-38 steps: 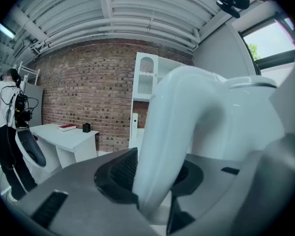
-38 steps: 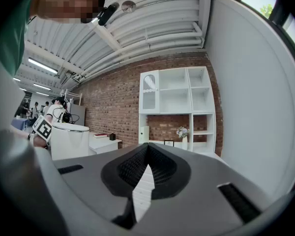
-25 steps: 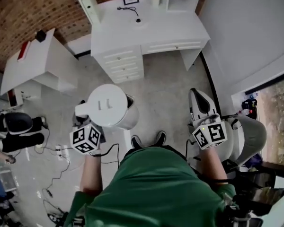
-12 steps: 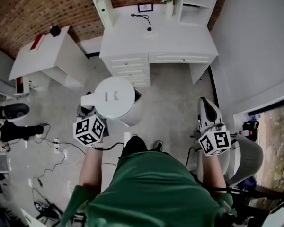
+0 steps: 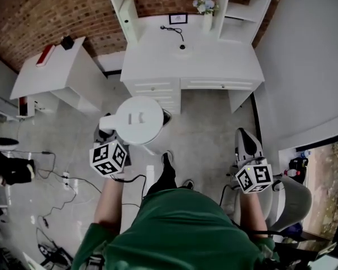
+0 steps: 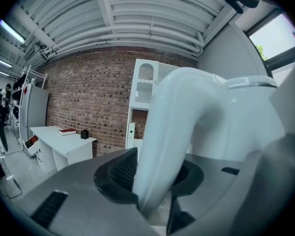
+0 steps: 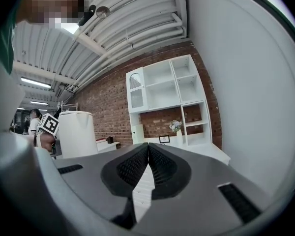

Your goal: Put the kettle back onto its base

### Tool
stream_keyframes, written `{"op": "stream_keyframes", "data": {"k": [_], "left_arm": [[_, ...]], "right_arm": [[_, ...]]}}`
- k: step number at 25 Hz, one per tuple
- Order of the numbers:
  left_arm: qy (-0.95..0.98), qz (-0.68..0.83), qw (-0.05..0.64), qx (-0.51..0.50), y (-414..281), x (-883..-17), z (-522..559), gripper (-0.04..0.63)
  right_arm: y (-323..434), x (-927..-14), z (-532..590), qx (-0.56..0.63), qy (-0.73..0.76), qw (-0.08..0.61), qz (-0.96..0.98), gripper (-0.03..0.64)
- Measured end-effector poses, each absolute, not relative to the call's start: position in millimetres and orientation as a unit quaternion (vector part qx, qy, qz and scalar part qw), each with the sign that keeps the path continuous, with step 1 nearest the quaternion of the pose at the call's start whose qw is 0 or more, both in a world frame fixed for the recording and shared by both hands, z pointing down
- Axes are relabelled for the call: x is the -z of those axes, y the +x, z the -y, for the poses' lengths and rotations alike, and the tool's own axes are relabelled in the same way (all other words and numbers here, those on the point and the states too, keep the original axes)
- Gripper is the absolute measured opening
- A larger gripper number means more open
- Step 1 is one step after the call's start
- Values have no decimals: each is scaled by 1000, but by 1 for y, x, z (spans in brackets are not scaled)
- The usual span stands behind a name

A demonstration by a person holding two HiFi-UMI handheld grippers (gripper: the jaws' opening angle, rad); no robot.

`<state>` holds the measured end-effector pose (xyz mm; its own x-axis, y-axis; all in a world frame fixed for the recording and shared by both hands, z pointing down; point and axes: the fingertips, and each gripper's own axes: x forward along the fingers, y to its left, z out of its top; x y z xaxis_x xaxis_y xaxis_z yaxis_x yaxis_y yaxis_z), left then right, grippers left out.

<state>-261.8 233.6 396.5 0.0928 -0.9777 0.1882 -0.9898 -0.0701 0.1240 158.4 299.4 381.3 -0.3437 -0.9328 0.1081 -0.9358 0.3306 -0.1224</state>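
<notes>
The white kettle (image 5: 138, 120) hangs in the air over the floor, short of the white desk (image 5: 214, 66). My left gripper (image 5: 107, 129) is shut on its handle. In the left gripper view the white handle (image 6: 172, 146) runs down between the two dark pads, and the kettle body (image 6: 246, 117) fills the right side. A small dark round piece with a cord (image 5: 182, 46) lies on the desk; I cannot tell whether it is the base. My right gripper (image 5: 245, 134) is at the right, shut and holding nothing, its pads (image 7: 137, 163) meeting. The kettle (image 7: 77, 134) shows to its left.
A low white side table (image 5: 53, 75) with a red book (image 5: 45, 54) stands at the left against the brick wall. Cables (image 5: 56, 179) trail over the floor at the left. A grey chair (image 5: 296, 190) is at the right. Flowers (image 5: 205, 5) and a small frame (image 5: 178, 18) stand at the desk's back.
The person has stepped toward the desk, which now lies closer. Both grippers came forward with them, the kettle still held in the left one.
</notes>
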Motion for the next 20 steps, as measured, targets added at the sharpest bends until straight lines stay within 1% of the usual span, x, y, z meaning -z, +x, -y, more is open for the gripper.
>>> {"op": "stream_keyframes", "data": {"k": [5, 13, 20], "left_arm": [[737, 665, 117, -24, -277, -405, -164, 141], [761, 640, 100, -34, -297, -409, -48, 141], [773, 624, 114, -25, -316, -413, 28, 141]], "right_arm": [[145, -384, -239, -83, 587, 23, 805, 23], [103, -381, -139, -86, 601, 38, 794, 23], [77, -390, -90, -99, 612, 62, 782, 23]]}}
